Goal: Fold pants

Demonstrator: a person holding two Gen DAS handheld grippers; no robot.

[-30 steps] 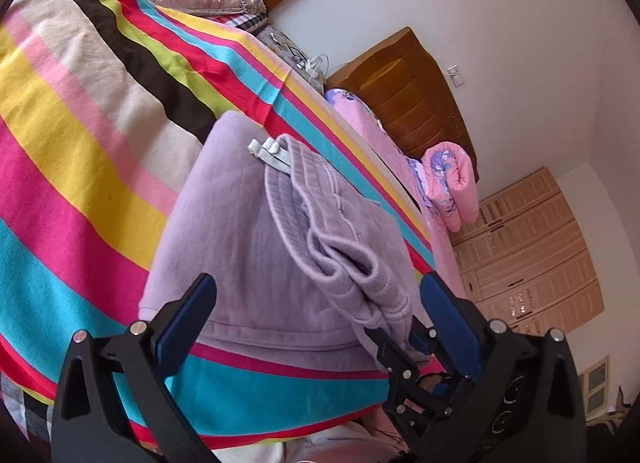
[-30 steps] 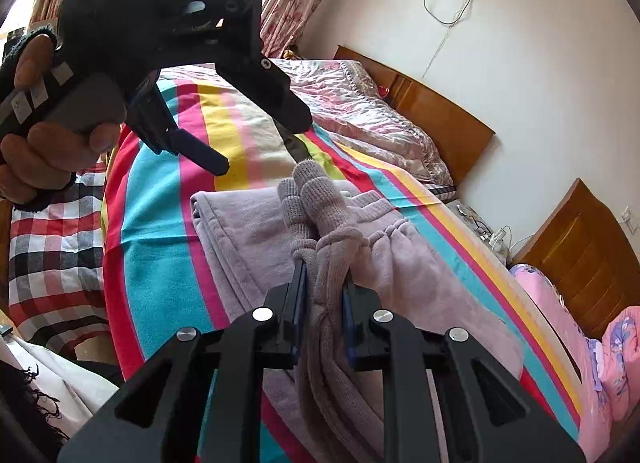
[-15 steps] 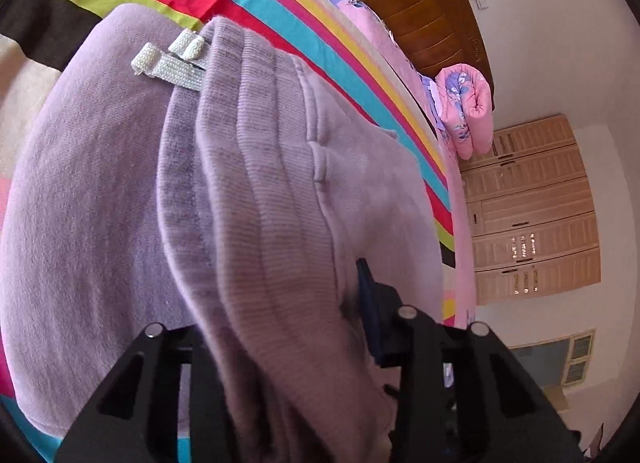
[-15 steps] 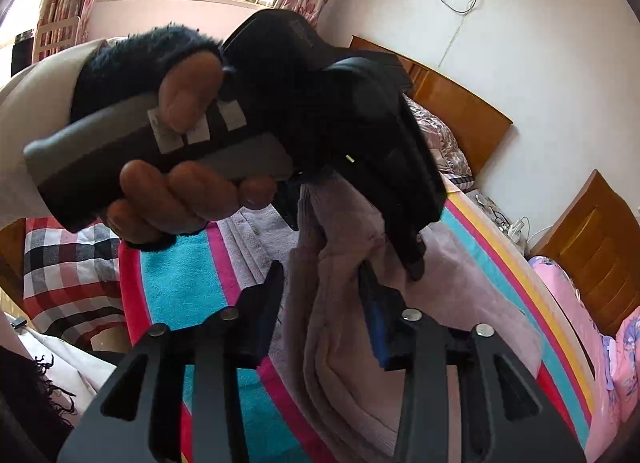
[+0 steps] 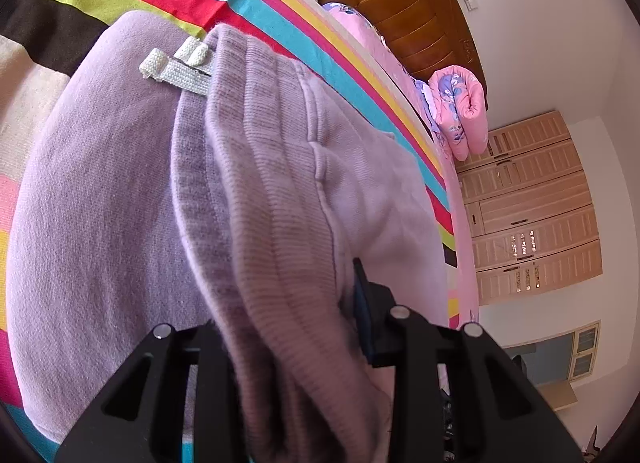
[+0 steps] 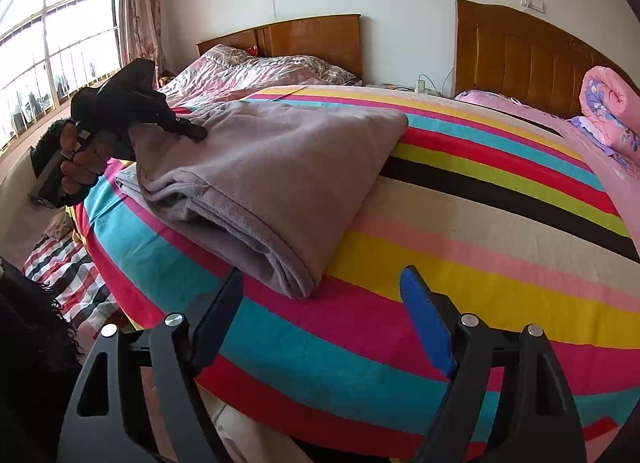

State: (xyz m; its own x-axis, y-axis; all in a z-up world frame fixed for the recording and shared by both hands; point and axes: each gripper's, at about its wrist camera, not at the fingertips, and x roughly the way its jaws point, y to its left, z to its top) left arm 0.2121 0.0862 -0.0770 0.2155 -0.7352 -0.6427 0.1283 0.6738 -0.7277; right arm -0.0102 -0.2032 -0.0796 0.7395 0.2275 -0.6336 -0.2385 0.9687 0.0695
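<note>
Left gripper (image 5: 288, 327) clamps pants (image 5: 280, 191); right gripper (image 6: 320, 303) just opened, empty.

Left gripper (image 5: 288, 327): both pads buried in pants (image 5: 280, 203) fabric, one blue edge showing. Pants' near end cut off by frame bottom. Person's sleeve (image 6: 28, 343) cropped at left edge; body unseen.
</note>
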